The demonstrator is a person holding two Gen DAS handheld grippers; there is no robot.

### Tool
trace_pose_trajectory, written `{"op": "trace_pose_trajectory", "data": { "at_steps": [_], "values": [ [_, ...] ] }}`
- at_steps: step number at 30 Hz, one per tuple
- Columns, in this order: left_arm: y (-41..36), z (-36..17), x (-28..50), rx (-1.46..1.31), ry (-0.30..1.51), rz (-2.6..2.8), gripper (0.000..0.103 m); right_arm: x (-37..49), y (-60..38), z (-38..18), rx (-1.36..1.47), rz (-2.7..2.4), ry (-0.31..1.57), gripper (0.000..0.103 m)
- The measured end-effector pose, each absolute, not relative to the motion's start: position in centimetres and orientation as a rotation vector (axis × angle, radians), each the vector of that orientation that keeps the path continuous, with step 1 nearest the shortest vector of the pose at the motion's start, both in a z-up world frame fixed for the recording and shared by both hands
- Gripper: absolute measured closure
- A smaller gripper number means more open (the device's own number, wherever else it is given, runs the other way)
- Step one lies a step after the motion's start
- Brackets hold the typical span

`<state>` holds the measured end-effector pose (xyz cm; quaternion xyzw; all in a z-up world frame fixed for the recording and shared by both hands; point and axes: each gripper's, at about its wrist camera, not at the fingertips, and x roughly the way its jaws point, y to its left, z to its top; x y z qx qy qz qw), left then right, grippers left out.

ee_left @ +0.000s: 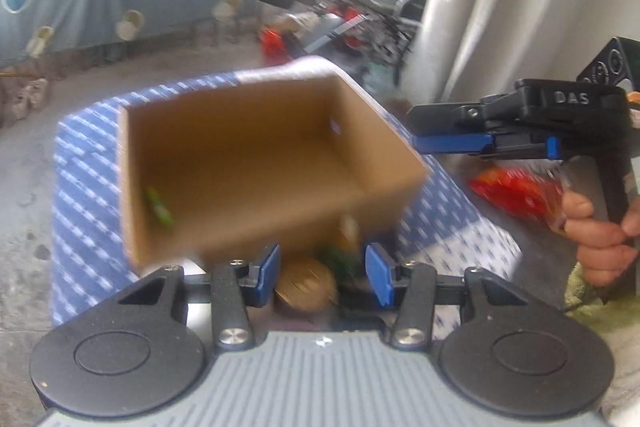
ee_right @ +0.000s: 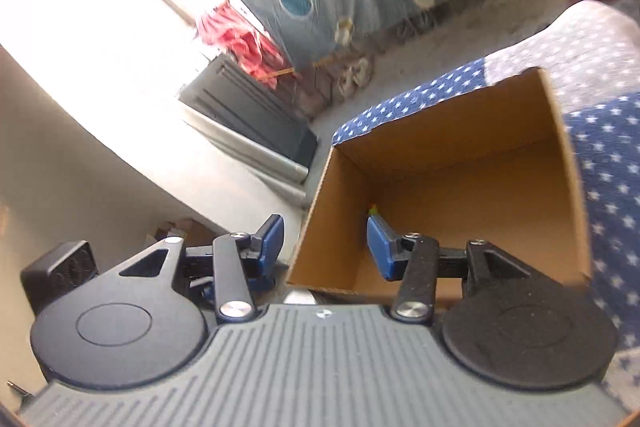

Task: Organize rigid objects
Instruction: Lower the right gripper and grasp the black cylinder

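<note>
The left tongs point(ee_left: 322, 273) stand wide apart and hold nothing. They hang low over a round brown object point(ee_left: 306, 287) that lies between the blue pads, just below the near wall of the cardboard box point(ee_left: 240, 147). Beside it lies something green and yellow point(ee_left: 344, 251), too blurred to name. My judgement is that the step in hand is to pick one of these loose things and put it in the box.

To do it well, the left tongs should come down with one pad on each side of the round object and close slowly, because a round thing can slip or roll away. Then it should be lifted above the box wall before it moves forward.

The right tongs point(ee_right: 326, 247) are also wide and empty. In the right wrist view one finger is inside the box and the other outside, so they straddle a wall of the box near a corner. I think they could close on that wall to keep the box steady.

The box stands open on a surface covered by a blue cloth with white stars point(ee_right: 608, 163). Inside I see only one small green thing point(ee_left: 158, 207) near a wall; the rest of the floor looks bare.
</note>
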<state>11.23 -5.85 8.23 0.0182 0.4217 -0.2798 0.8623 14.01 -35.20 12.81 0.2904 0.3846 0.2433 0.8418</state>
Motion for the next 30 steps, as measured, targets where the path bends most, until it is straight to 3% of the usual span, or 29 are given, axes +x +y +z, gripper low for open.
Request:
{"op": "trace_pose_trajectory", "data": {
  "at_steps": [7,11,19,30],
  "values": [
    [-11.0,1.8,8.1,0.107,0.900,-0.657,0.055,10.0,-36.9,2.4,0.610,0.435,0.971,0.056],
    [-13.1,-1.1,8.5,0.119,0.930,-0.636,0.062,10.9,-35.4,-1.7,0.544,0.428,1.064,0.057],
    [-14.2,-4.4,10.5,0.058,1.035,-0.639,0.066,13.0,-33.0,-4.5,0.454,0.458,1.154,0.067],
    [-16.0,-4.7,10.3,0.082,1.059,-0.702,0.065,12.4,-34.7,-5.6,0.528,0.461,1.187,0.076]
  ]
}}
